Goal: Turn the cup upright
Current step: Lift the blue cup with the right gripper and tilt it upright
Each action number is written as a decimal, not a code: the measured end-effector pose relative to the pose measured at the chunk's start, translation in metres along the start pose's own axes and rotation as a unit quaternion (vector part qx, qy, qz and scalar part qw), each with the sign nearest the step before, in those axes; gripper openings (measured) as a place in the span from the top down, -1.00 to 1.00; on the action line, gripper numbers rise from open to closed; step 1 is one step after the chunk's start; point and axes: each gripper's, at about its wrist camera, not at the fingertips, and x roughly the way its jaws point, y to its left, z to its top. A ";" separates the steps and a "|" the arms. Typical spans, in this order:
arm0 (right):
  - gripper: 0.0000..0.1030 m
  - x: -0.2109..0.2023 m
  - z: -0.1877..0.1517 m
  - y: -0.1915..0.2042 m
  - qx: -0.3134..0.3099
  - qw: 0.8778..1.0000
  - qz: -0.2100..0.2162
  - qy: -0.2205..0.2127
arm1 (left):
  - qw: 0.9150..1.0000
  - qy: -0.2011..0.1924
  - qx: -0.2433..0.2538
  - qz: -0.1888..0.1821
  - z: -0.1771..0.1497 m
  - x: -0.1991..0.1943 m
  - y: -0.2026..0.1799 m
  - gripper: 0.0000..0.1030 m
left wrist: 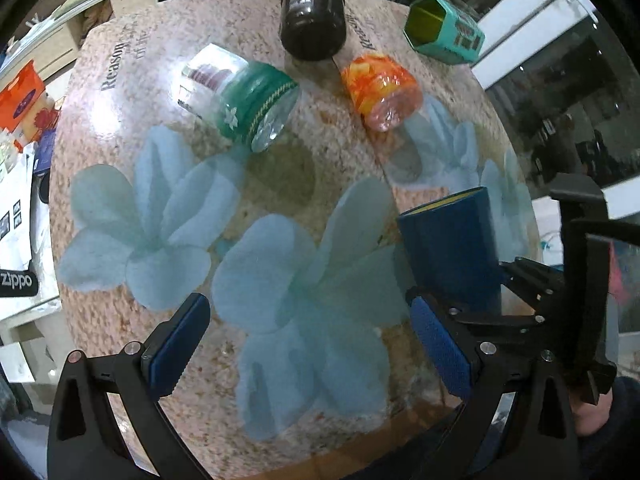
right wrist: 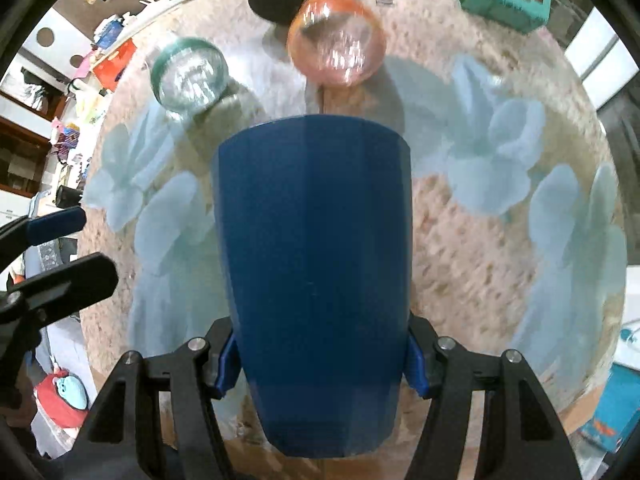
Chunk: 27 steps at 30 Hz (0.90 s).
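A dark blue faceted cup point(right wrist: 316, 272) fills the right wrist view. My right gripper point(right wrist: 320, 364) is shut on its lower body, blue pads on both sides. In the left wrist view the same cup point(left wrist: 452, 248) stands with its yellow-lined rim up, held above the table by the right gripper point(left wrist: 520, 280). My left gripper point(left wrist: 308, 348) is open and empty over the blue flower print, left of the cup. Its fingers also show at the left edge of the right wrist view point(right wrist: 56, 224).
On the round speckled table point(left wrist: 280, 168) lie a green-banded clear cup point(left wrist: 244, 100), an orange cup point(left wrist: 380, 88), a black cup point(left wrist: 312, 20) and a teal hexagonal cup point(left wrist: 444, 32), all on their sides at the far half. Shelves and clutter stand at left.
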 end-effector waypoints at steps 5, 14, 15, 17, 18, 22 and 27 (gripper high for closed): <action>-0.22 0.004 -0.001 -0.005 0.007 1.000 -0.010 0.005 | 1.000 0.010 0.016 -0.001 -0.004 0.004 -0.001 -0.96; -0.23 0.017 0.004 0.006 -0.013 0.999 -0.037 0.002 | 1.000 0.013 0.008 -0.001 -0.007 0.005 0.003 -0.96; -0.23 0.018 0.005 0.006 -0.013 0.999 -0.036 0.001 | 1.000 0.013 0.008 0.001 -0.007 0.005 0.003 -0.96; -0.23 0.019 0.007 0.005 -0.012 0.999 -0.034 -0.001 | 1.000 0.011 0.006 0.001 -0.009 0.003 0.005 -0.96; -0.23 0.028 0.009 0.014 -0.012 0.999 -0.035 -0.001 | 1.000 0.011 0.004 0.001 -0.009 0.003 0.005 -0.96; -0.52 0.031 0.017 0.010 -0.013 1.000 -0.029 -0.001 | 1.000 0.011 -0.004 0.000 -0.011 0.003 0.007 -0.96; -0.88 0.020 0.013 0.006 0.000 1.000 -0.010 -0.002 | 1.000 0.005 -0.010 0.004 -0.013 0.000 0.008 -0.96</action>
